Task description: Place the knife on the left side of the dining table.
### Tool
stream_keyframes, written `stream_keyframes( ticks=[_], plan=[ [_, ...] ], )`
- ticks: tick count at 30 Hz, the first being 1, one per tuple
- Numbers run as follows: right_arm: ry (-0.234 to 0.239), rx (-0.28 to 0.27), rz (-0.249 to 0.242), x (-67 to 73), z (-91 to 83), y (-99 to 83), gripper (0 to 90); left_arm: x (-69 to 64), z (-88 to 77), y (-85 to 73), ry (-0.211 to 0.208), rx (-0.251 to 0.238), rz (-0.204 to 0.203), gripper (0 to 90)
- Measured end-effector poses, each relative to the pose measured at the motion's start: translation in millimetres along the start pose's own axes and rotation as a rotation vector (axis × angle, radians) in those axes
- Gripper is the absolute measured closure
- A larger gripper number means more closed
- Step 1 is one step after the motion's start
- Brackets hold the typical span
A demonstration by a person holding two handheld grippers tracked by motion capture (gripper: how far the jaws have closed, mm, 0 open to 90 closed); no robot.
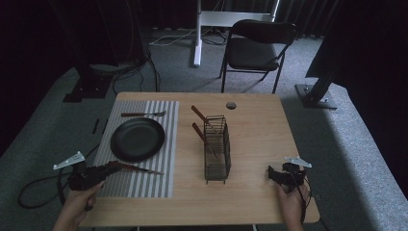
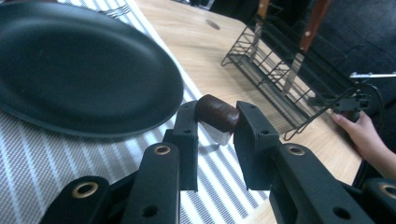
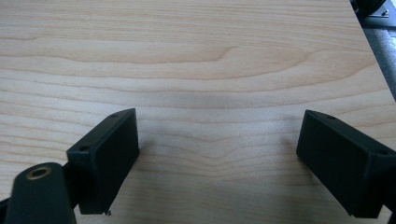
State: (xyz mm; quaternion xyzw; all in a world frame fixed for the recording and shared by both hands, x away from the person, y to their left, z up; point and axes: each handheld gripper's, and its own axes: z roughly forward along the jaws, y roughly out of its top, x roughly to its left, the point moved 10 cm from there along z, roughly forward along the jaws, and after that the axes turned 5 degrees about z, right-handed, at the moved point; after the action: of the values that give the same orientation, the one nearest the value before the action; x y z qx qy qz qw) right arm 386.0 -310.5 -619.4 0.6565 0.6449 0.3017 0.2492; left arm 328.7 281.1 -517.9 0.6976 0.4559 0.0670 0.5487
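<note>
Two hand-held grippers work at the near edge of the counter [image 1: 250, 144]. The left hand-held gripper [image 1: 113, 167] has its jaws clamped on the brown handle end of a knife [image 1: 139, 169], which lies on the striped placemat [image 1: 166, 144] just at 6 o'clock of the black plate [image 1: 137, 139]. The knife's long axis runs roughly from 9 to 3 o'clock across the mat, handle toward 9, blade tip toward 3 and slightly nearer the person. In the left gripper view the rounded handle end [image 2: 217, 113] sits between the two jaws, with the plate [image 2: 84, 70] at upper left. The left hand [image 1: 79, 202] comes in from 6 o'clock, gripper aimed toward 3. The right hand-held gripper [image 1: 272, 173], jaws wide apart, rests low over bare wood at the counter's 5 o'clock corner, pointing toward 9; the right hand [image 1: 291, 202] holds it. A wire rack [image 1: 216, 147] stands mid-counter holding brown-handled utensils; a fork [image 1: 144, 114] lies at 12 o'clock of the plate
</note>
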Motion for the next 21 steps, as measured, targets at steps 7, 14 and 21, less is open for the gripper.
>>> stream_keyframes(
  ticks=[7,14,21],
  plan=[
    [0.0,0.0,0.0,0.0,0.0,0.0,11.9,27.0,1.0,-20.1,0.039,0.027,-0.086,67.5],
    [0.0,0.0,0.0,0.0,0.0,0.0,11.9,50.1,9.6,-38.0,0.105,0.079,-0.153,60.1],
    [0.0,0.0,-0.001,-0.1,0.0,0.0,11.9,61.0,21.9,-48.6,0.286,0.153,-0.032,43.4]
  ],
)
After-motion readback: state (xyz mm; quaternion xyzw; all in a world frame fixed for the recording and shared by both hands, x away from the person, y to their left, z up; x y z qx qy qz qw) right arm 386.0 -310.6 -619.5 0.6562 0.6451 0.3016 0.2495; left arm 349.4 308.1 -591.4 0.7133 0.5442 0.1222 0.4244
